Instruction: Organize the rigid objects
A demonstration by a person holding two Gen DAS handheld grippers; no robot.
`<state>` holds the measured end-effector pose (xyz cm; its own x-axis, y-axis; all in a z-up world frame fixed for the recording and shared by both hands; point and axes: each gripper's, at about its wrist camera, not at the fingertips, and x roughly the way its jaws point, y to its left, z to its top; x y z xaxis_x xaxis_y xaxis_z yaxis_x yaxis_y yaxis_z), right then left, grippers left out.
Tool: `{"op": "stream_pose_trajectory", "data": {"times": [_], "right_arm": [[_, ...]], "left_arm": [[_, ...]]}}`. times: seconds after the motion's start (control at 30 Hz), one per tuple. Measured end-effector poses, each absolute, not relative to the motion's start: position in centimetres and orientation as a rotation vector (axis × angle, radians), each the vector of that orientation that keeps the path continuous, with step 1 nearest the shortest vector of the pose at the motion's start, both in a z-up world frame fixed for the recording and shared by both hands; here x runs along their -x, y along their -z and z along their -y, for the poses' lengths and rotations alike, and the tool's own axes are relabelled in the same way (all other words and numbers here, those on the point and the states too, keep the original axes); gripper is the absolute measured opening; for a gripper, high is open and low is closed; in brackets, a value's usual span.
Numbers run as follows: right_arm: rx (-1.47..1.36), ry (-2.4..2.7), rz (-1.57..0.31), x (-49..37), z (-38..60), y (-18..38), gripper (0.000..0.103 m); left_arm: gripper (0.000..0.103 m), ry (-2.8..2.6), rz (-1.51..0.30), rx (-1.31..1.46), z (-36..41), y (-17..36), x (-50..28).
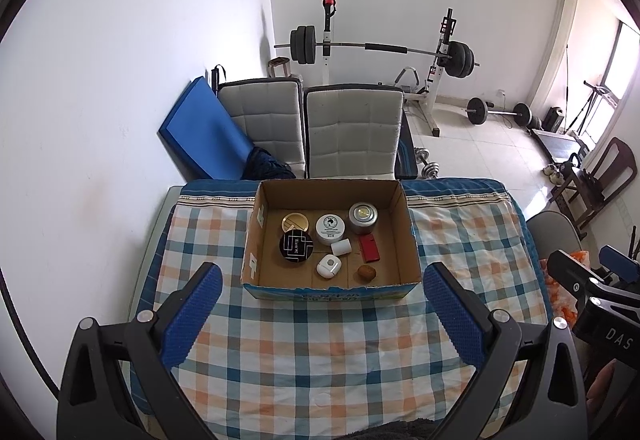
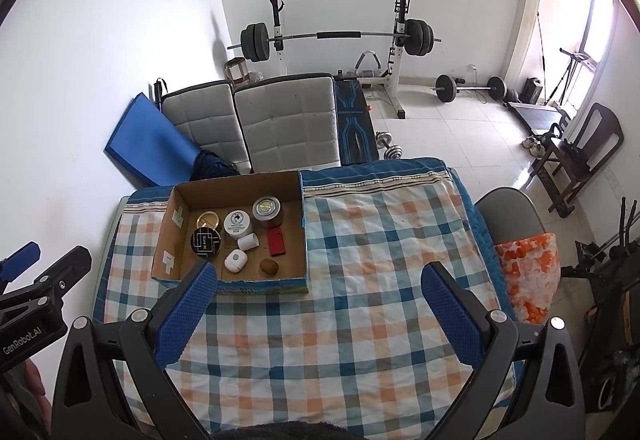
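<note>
Table with checked cloth (image 1: 320,352), blue/orange/white plaid, fills the lower half of both views. Two white padded chairs (image 1: 352,128) pushed against its far edge, blue mat (image 1: 200,128) leaning on the wall beside them. Barbell rack (image 1: 380,48) at the back of the room, well apart from the table.

Open cardboard box (image 1: 408,236) sits on the cloth toward the far edge, flaps gone, all small items inside it. Left gripper (image 1: 322,280) hovers above the cloth just in front of the box, jaws spread wide, nothing between them. Right gripper (image 2: 318,280) hovers over bare cloth to the right of the box, its left finger overlapping the box's near corner in view, jaws also spread wide, empty.

Inside the box, back row: silver tin (image 1: 363,218), white round jar (image 1: 330,229), gold-lid tin (image 1: 295,223). Black round tin with white line pattern (image 1: 296,247) overlaps the gold one in front. Red flat case (image 1: 369,248) lies beside a small white cylinder (image 1: 341,247) on its side. Near wall: white rounded device (image 1: 329,266), small brown ball (image 1: 366,273). None touched by either gripper.
</note>
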<state>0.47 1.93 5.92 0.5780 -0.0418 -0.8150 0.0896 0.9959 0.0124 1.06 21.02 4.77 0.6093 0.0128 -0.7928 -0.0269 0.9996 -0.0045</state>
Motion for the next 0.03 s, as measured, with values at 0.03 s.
{"op": "stream_pose_trajectory", "data": {"times": [0.03], "right_arm": [[-0.055,0.078,-0.952,-0.45,-1.95,-5.84,0.103]], "left_arm": [[0.103,-0.018,-0.916,0.015,-21.10,-4.67,-1.08]]}}
